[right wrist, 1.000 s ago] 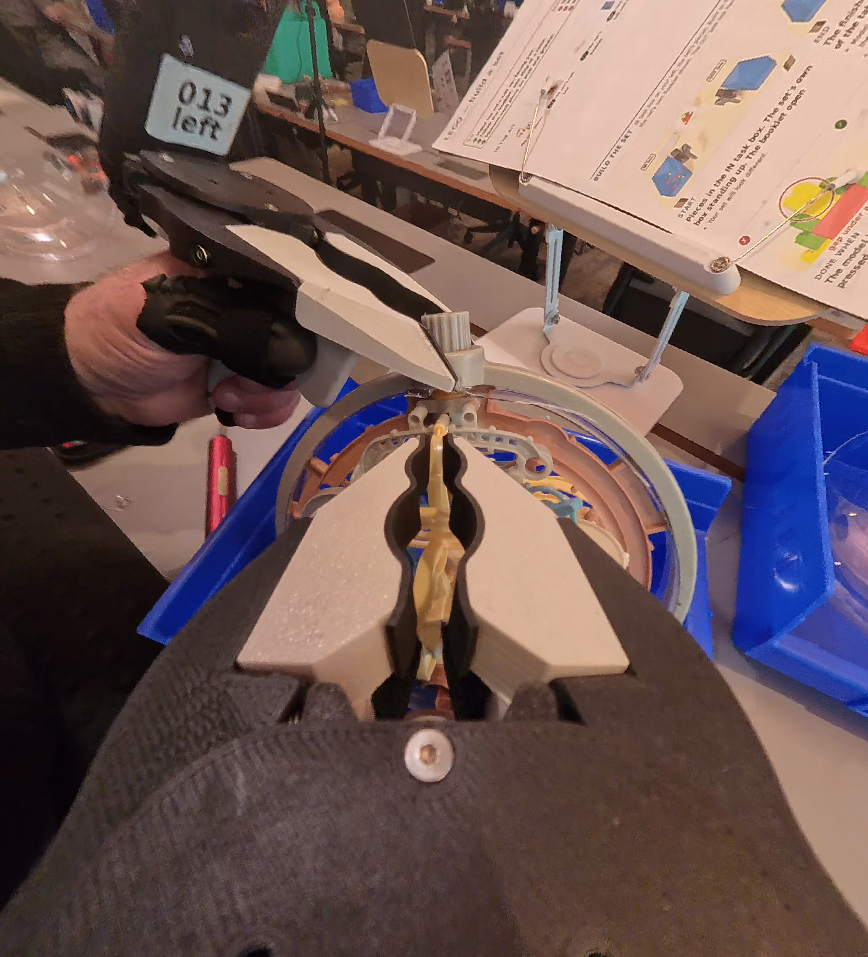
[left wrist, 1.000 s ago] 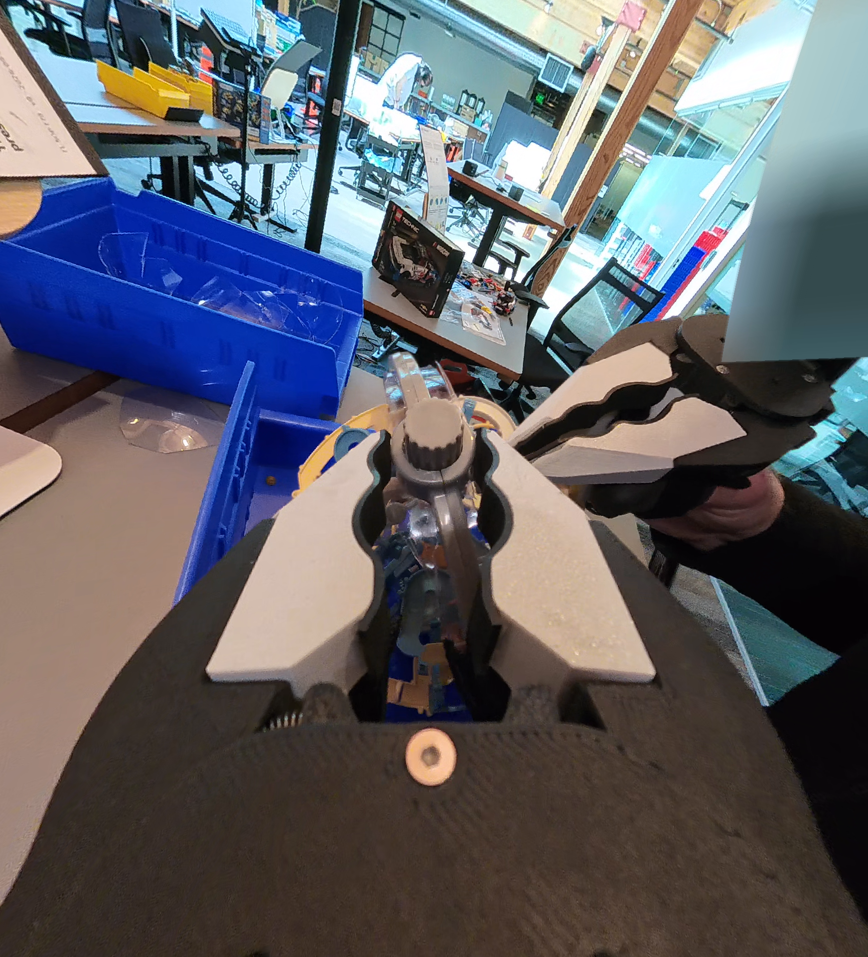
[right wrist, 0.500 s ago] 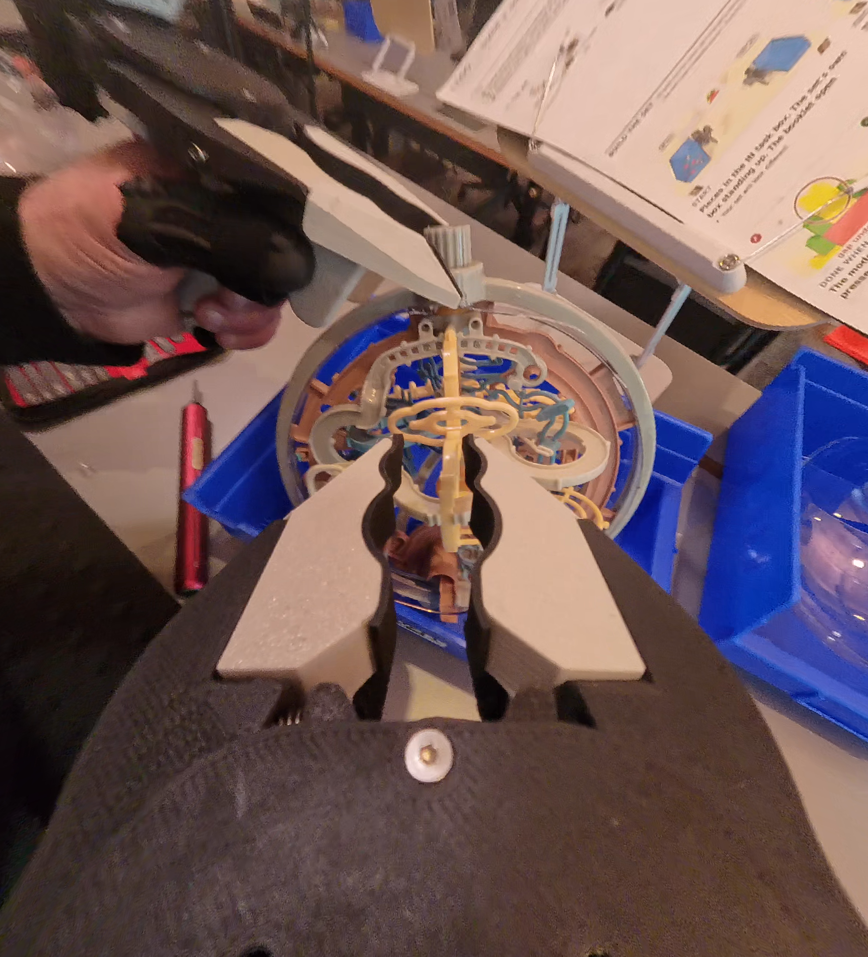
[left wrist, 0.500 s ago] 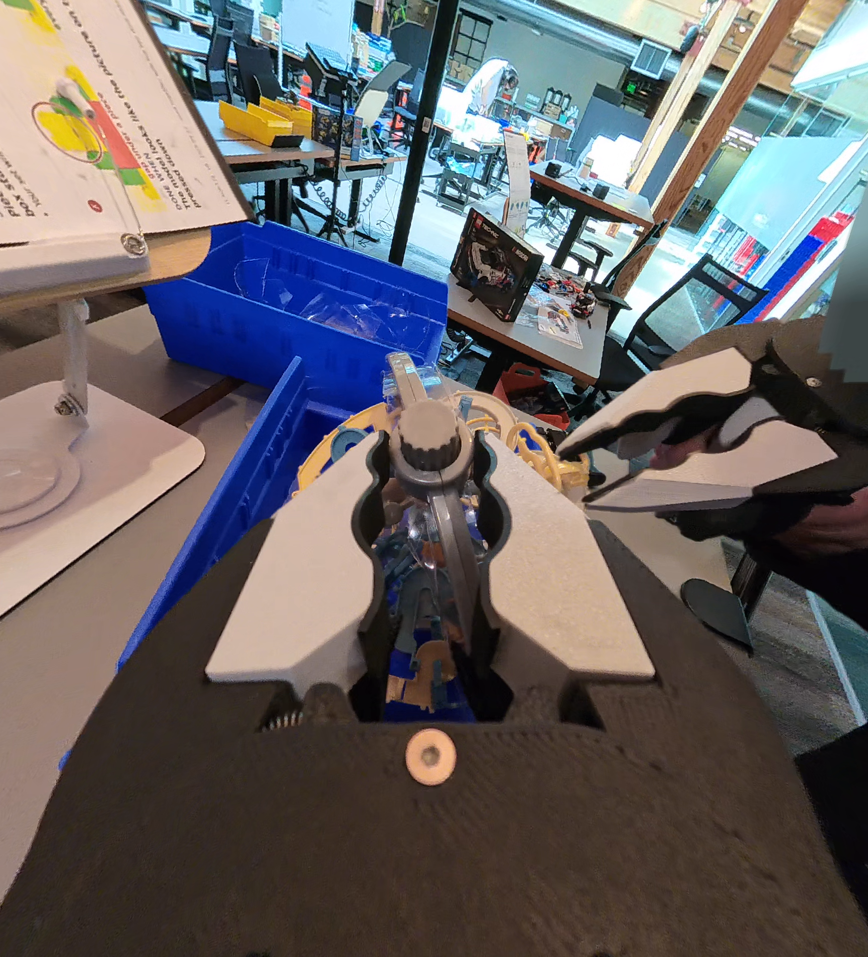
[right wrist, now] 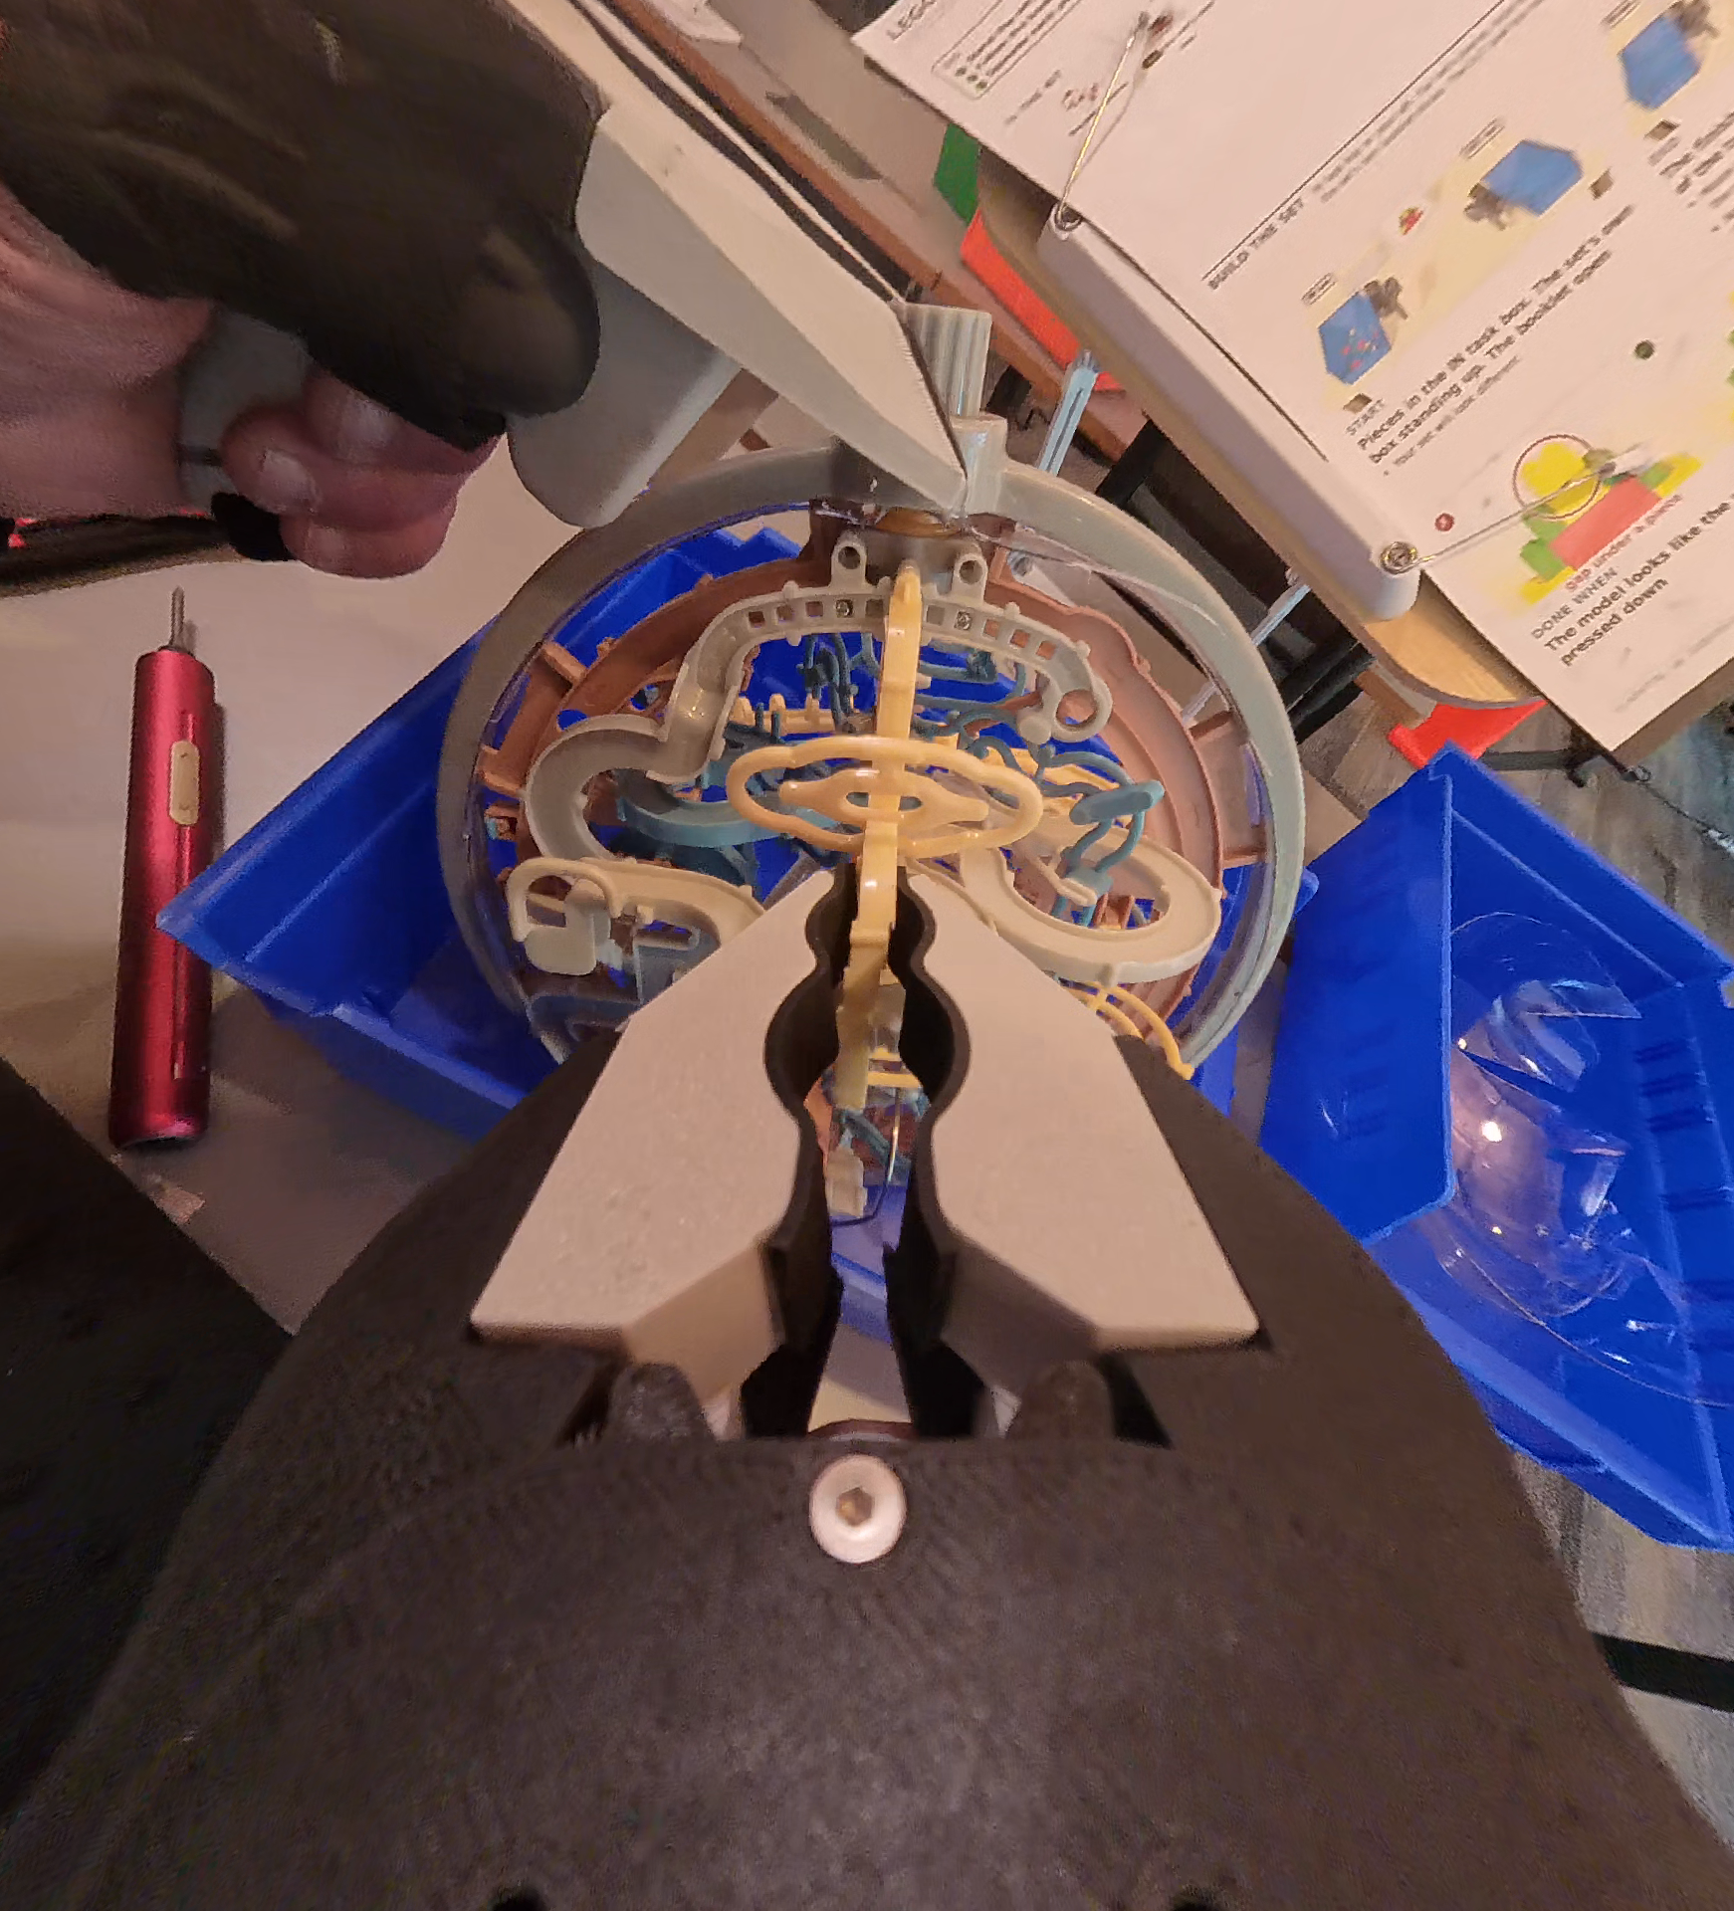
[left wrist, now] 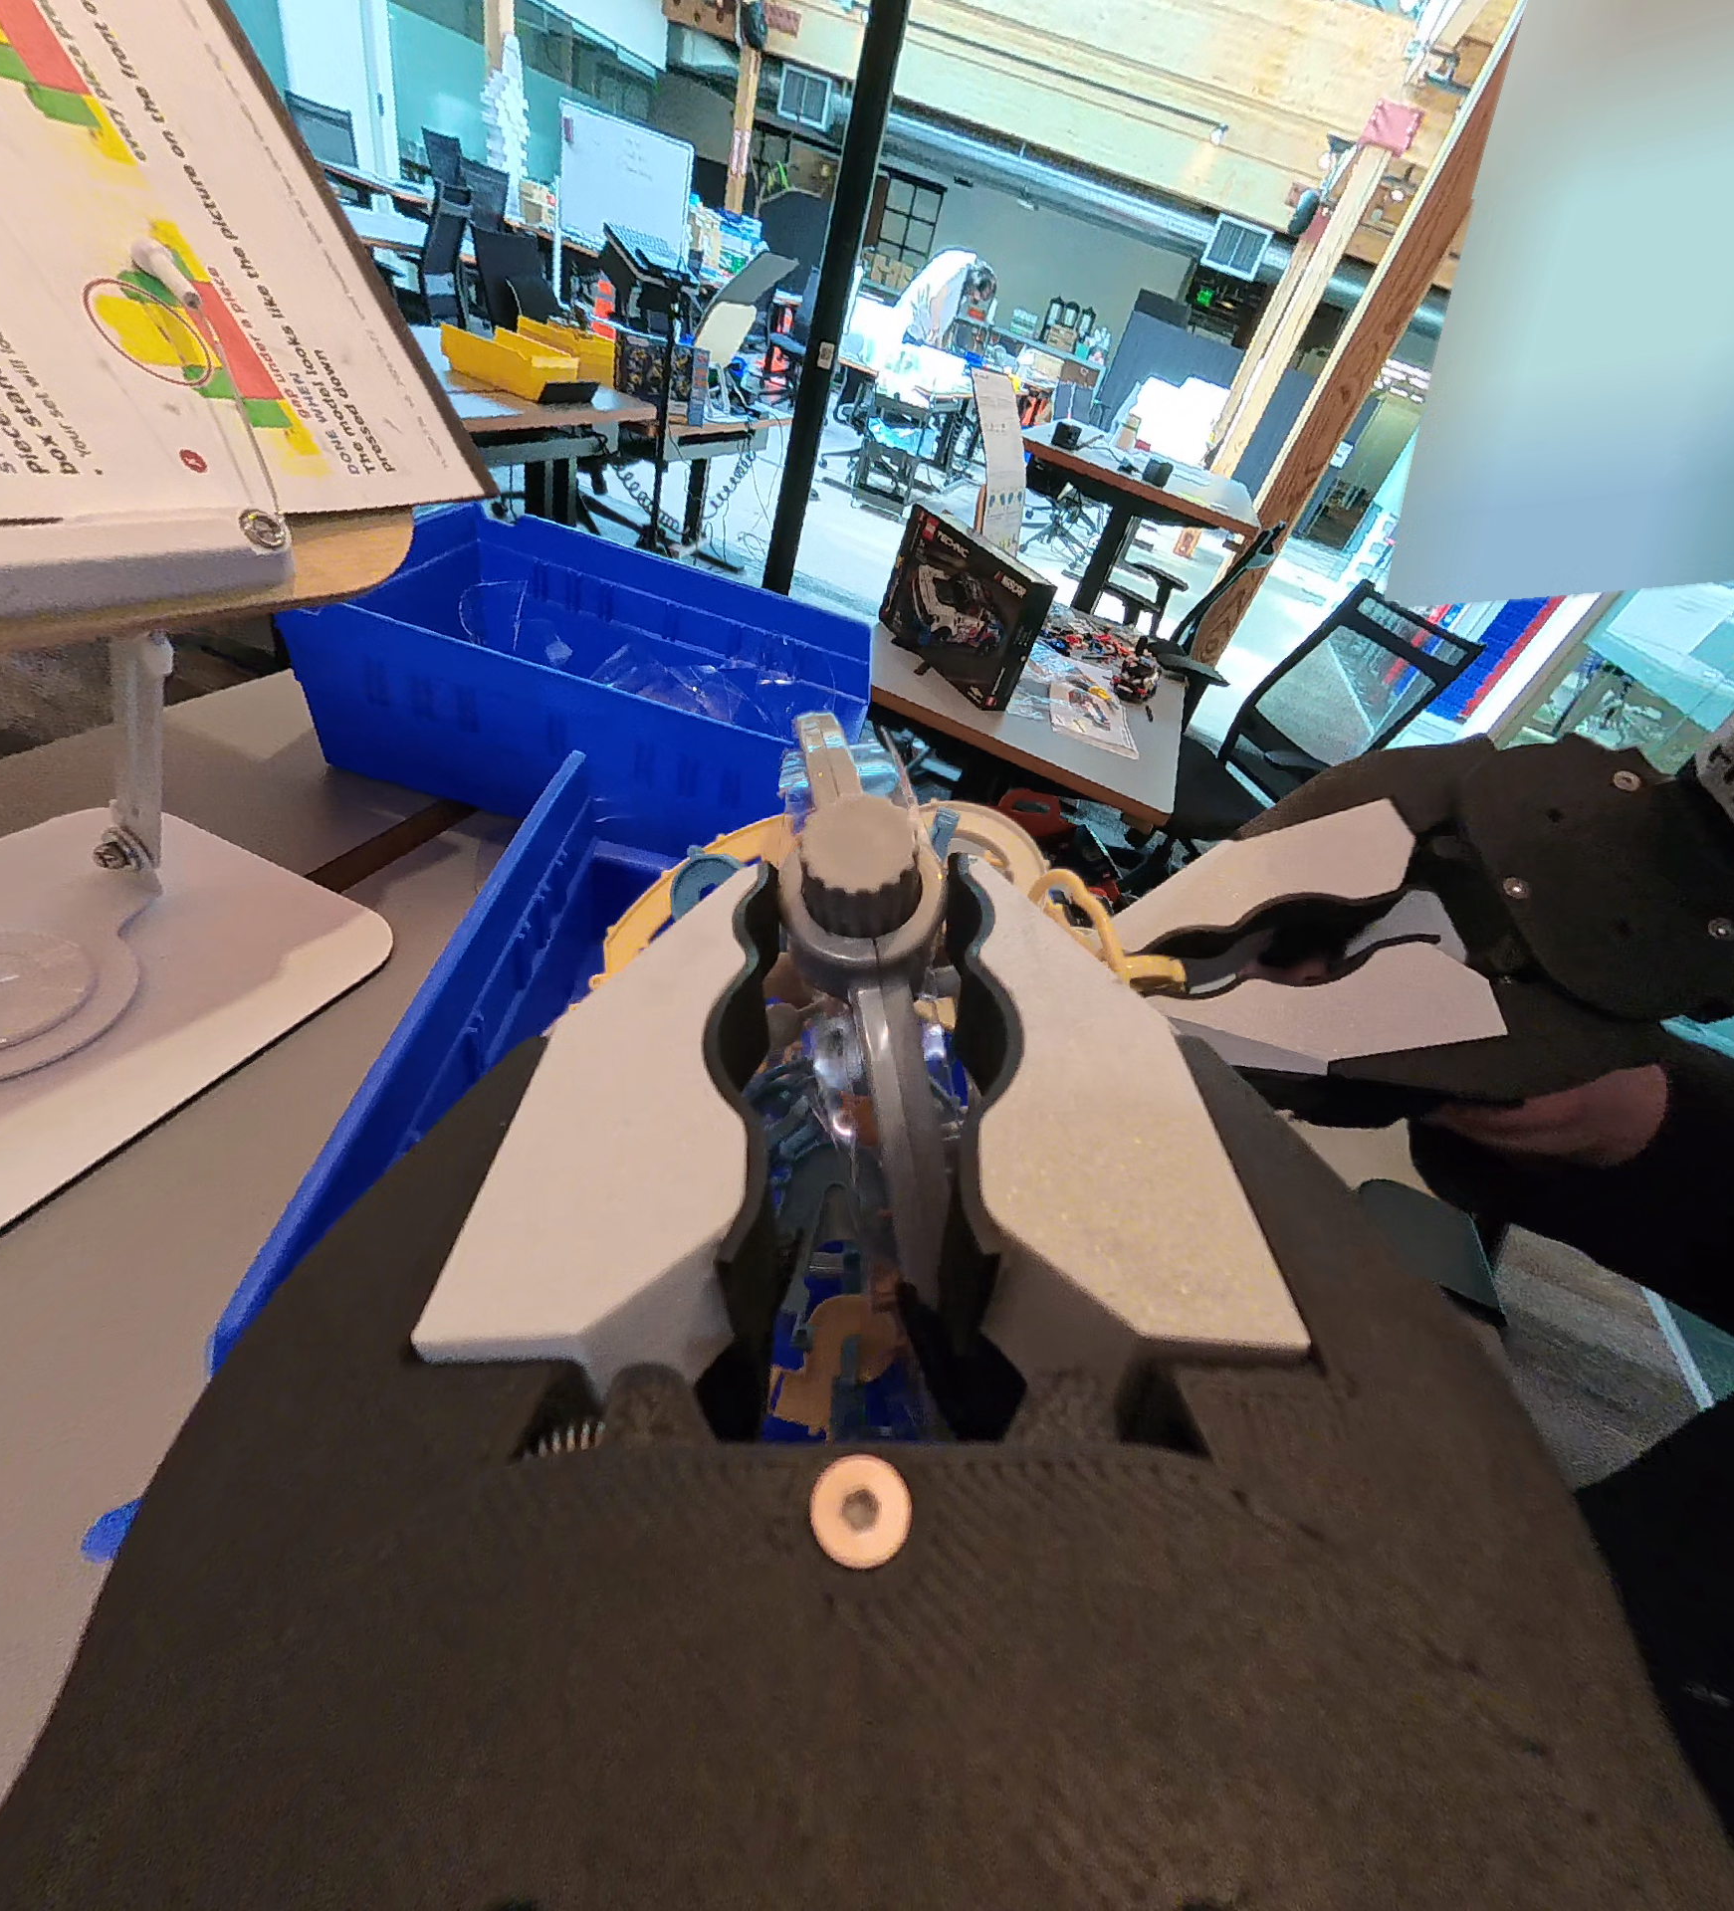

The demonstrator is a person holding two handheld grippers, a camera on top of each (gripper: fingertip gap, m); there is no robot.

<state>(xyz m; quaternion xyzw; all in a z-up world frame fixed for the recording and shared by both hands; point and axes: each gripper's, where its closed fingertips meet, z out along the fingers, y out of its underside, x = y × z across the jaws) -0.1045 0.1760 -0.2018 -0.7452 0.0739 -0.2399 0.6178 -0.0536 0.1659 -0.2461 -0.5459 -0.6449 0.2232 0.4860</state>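
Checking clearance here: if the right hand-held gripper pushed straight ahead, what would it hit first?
The right hand-held gripper is shut on the yellow track piece; straight ahead lies the maze's tangled inner track, probably met first.

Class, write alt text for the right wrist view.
The right gripper has its jaws shut on a yellow plastic track inside a round grey-ringed maze ball, which the left gripper pinches at its top knob, above a blue plastic bin.

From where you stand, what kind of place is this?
Probably an open workshop or maker lab: rows of desks and office chairs, blue parts bins, a boxed building set, and an instruction sheet on a stand.
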